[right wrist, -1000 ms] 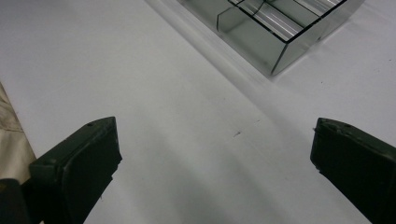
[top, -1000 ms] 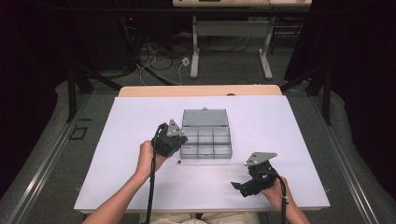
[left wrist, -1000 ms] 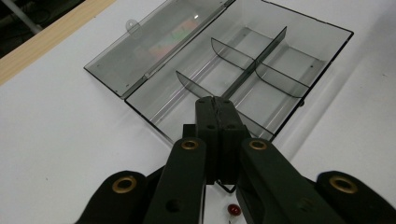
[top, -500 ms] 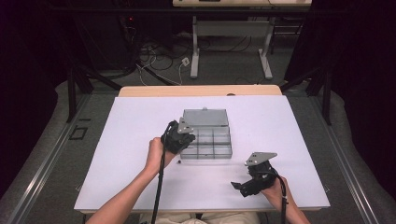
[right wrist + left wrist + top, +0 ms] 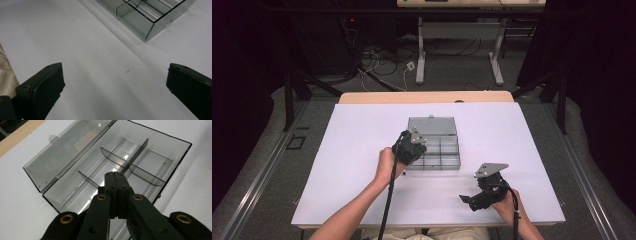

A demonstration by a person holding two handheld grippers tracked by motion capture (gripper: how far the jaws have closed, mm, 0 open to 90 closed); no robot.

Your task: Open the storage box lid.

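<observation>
Smoky clear plastic compartment box (image 5: 140, 167), lid open on the white table (image 5: 352, 150), lies just below the left gripper (image 5: 115, 175), jaws clenched empty. Right gripper (image 5: 113, 82) rests released, well apart. Next move, seemingly: reaching into a compartment.

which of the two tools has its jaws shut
The left tool, over the clear compartment box: its jaws are pressed together, holding nothing. The right tool has its jaws wide apart.

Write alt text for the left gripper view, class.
The left gripper, jaws shut with nothing between them, points down into an open clear plastic box with dividers. Its lid lies folded back on the white table.
</observation>
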